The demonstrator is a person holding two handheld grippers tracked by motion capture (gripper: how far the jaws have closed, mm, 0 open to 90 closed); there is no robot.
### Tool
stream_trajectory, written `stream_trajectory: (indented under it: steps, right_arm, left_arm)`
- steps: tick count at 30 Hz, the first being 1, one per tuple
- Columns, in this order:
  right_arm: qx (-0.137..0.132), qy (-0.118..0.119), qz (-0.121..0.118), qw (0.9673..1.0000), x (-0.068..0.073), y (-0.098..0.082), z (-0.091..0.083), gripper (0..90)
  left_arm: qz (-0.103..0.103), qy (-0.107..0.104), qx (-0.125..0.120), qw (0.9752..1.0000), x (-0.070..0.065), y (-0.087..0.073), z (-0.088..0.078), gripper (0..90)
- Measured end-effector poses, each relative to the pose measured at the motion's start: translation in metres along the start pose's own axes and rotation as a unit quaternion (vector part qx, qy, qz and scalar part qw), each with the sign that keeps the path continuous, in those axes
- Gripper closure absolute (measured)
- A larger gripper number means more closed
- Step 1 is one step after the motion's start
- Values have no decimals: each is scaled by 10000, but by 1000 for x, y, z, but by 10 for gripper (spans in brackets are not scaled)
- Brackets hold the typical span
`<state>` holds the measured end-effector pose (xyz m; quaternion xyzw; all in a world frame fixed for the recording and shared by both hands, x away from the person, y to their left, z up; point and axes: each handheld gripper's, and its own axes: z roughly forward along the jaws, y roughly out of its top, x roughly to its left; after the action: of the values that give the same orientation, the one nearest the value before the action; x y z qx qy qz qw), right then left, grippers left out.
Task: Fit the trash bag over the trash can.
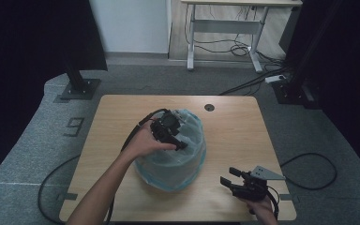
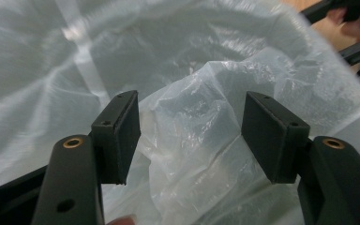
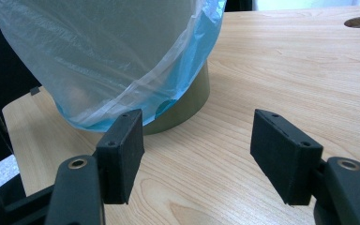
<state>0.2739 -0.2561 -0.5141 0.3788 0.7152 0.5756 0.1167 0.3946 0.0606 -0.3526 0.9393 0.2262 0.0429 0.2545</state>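
Grey carpet runs around the pale wooden surface (image 1: 122,112), with dark curtains to either side and a white desk frame (image 1: 225,28) standing at the back wall.

Furthest left in the high view, a black cable (image 1: 51,187) loops across the floor and up along the person's left forearm (image 1: 103,187), which reaches in from the bottom edge towards the middle of the surface. That hand carries the left hand-held gripper (image 1: 180,146), which sits over the top of a bin (image 3: 187,101) lined with a thin bluish plastic bag (image 1: 173,159). In the left gripper view the jaws stand apart, and a crumpled fold of the bag (image 2: 192,136) rises between them; the pads (image 2: 122,131) do not press on it, so the hand-held gripper is released, holding nothing.

The bin stands near the middle of the surface, slightly towards the person's side. Its bag is pulled over the rim and hangs down the outside, with a blue edge low on the wall.

Behind it, a round cable hole (image 1: 209,107) lies near the far edge of the surface.

At the right, near the front corner, the right hand-held gripper (image 1: 228,176) is held well apart from the bin and points towards it. Its jaws are spread, with bare wood between them.
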Motion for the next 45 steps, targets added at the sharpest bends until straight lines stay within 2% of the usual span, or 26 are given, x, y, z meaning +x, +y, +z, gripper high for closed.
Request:
stream_trajectory:
  steps: [3, 8, 18, 24, 26, 30, 35, 39, 45]
  right_arm:
    - [-3, 0, 2, 10000, 0, 0, -1, 343]
    - [-10, -1, -7, 10000, 0, 0, -1, 344]
    - [-9, -15, -4, 10000, -1, 1, -2, 343]
    - [5, -15, -2, 10000, -1, 0, -1, 344]
    - [13, -17, -5, 10000, 0, 0, 0, 343]
    - [31, -17, -14, 10000, 0, 0, 0, 344]
    - [38, -20, -2, 10000, 0, 0, 1, 344]
    - [38, -34, -6, 10000, 0, -1, 0, 343]
    - [1, -52, 28, 10000, -2, 0, -2, 344]
  left_arm:
    - [-5, 5, 279, 9996, 0, 2, 10, 375]
    - [44, 6, 274, 9996, -4, 4, 9, 373]
    - [-79, 27, -259, 9996, 3, -13, -23, 373]
    - [-150, 137, -327, 9993, 6, -29, -38, 362]
    - [-205, 197, -291, 9992, 8, -33, -39, 343]
    - [-273, 165, -96, 9994, 11, -39, -38, 309]
    - [-180, 111, 208, 9996, 9, -38, -28, 281]
    - [-176, 69, 490, 9986, 9, -36, -18, 256]
    - [-221, 38, 731, 9971, 13, -38, -11, 236]
